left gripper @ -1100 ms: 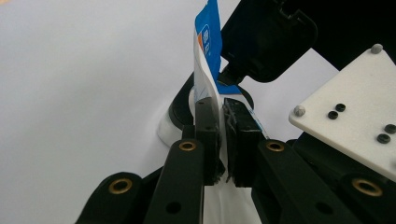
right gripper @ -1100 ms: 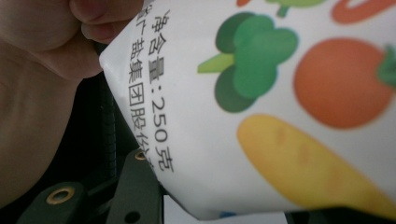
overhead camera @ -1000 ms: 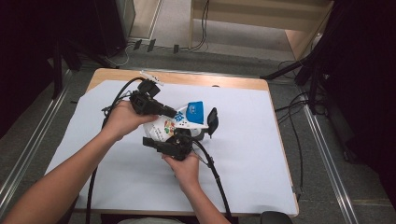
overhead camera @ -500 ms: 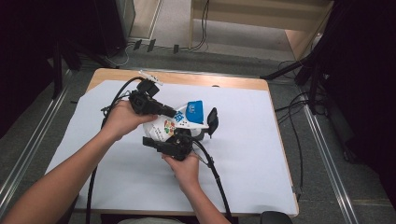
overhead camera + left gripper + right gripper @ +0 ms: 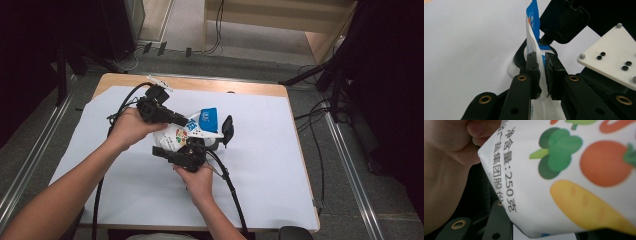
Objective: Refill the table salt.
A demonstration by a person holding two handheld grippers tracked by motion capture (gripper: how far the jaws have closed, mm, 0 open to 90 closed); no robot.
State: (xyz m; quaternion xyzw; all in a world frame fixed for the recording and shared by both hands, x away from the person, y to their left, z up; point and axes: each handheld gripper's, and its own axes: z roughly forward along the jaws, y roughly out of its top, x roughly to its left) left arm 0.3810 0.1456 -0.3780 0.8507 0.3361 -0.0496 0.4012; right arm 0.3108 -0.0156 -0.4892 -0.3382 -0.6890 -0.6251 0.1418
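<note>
A white bag (image 5: 175, 137) printed with vegetables, blue at its top (image 5: 207, 119), is held up over the middle of the table. My left gripper (image 5: 184, 121) comes in from the left. In the left gripper view its jaws (image 5: 543, 67) are shut on the bag's thin upper edge (image 5: 532, 37). My right gripper (image 5: 191, 145) sits under the bag, and the printed bag (image 5: 574, 177) spans the space between its jaws, which are shut on the bottom part. Just behind the bag stands a white jar with a black rim (image 5: 520, 56) and its black flip lid (image 5: 228, 130) open.
A white sheet (image 5: 280, 165) covers the wooden table (image 5: 240, 86). Black cables (image 5: 232, 192) trail from both grippers toward the near edge. The right gripper's grey plate (image 5: 614, 57) sits close beside the left jaws. Past the table's far edge are floor cables and dark stands.
</note>
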